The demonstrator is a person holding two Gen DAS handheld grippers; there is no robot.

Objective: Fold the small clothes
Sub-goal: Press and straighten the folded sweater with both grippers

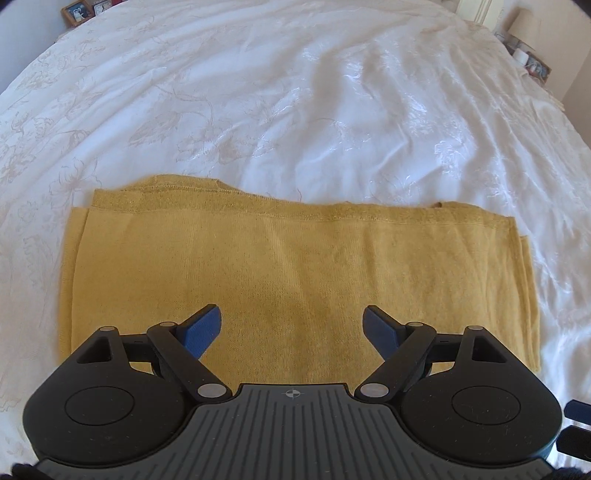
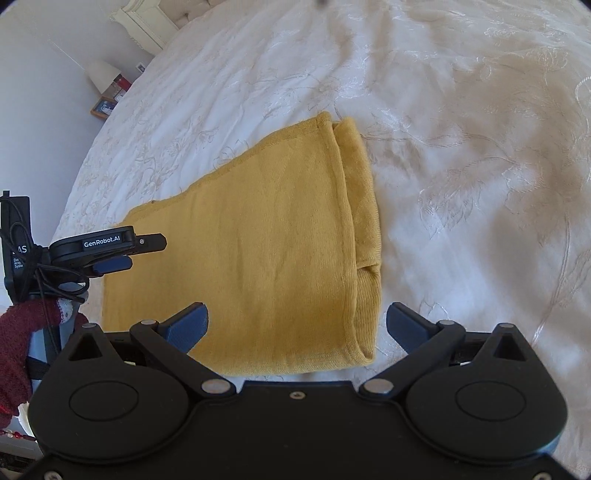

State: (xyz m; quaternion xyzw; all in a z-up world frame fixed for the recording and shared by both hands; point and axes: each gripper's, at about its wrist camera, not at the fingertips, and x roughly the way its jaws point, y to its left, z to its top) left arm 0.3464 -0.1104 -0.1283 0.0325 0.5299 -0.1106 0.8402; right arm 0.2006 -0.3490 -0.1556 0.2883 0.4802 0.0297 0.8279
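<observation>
A mustard-yellow knit garment [image 1: 295,258] lies folded into a flat rectangle on the white bed. It also shows in the right wrist view [image 2: 266,251], with doubled layers along its right edge. My left gripper [image 1: 291,328] is open and empty, hovering over the garment's near edge. My right gripper [image 2: 297,325] is open and empty, its fingers astride the garment's near right corner. The left gripper also shows in the right wrist view [image 2: 125,254], at the garment's left side.
The white embroidered bedspread [image 1: 295,92] spreads wide and wrinkled around the garment. Framed pictures [image 1: 77,11] stand beyond the bed at far left. A lamp and small items [image 1: 524,44] sit on a stand at far right. A hand in a dark red glove [image 2: 22,332] holds the left gripper.
</observation>
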